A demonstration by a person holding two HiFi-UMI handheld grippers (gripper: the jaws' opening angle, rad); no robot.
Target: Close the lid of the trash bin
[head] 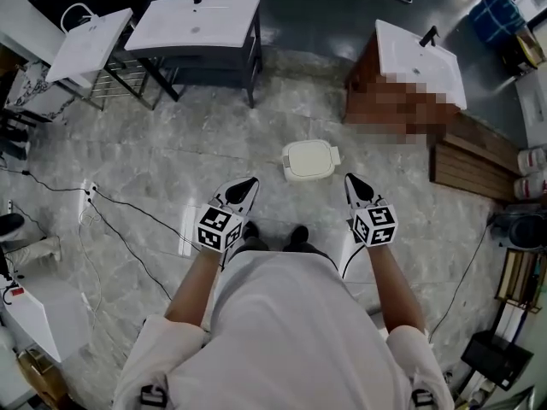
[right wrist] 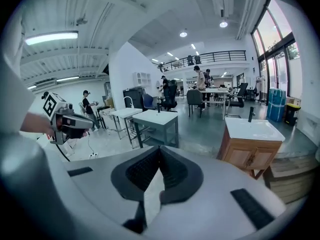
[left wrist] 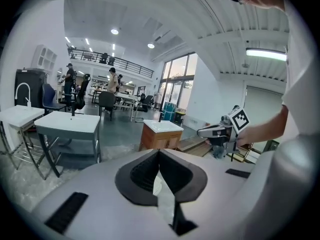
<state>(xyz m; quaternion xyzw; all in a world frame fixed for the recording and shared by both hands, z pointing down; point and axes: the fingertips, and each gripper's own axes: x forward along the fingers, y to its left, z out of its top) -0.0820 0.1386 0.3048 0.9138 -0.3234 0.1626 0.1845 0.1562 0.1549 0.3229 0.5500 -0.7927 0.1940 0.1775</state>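
Marble floor holds the trash bin, lid down hiding its body; left gripper and right gripper fingers together, empty.

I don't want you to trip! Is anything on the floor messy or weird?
Nothing is spilled or broken. The trash bin stands upright, its lid looking shut. Only loose black cables trail across the floor at the left.

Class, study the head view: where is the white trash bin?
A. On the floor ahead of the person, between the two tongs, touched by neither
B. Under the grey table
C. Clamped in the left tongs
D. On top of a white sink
A: the trash bin stands on the floor, apart from the left tongs and the right tongs.
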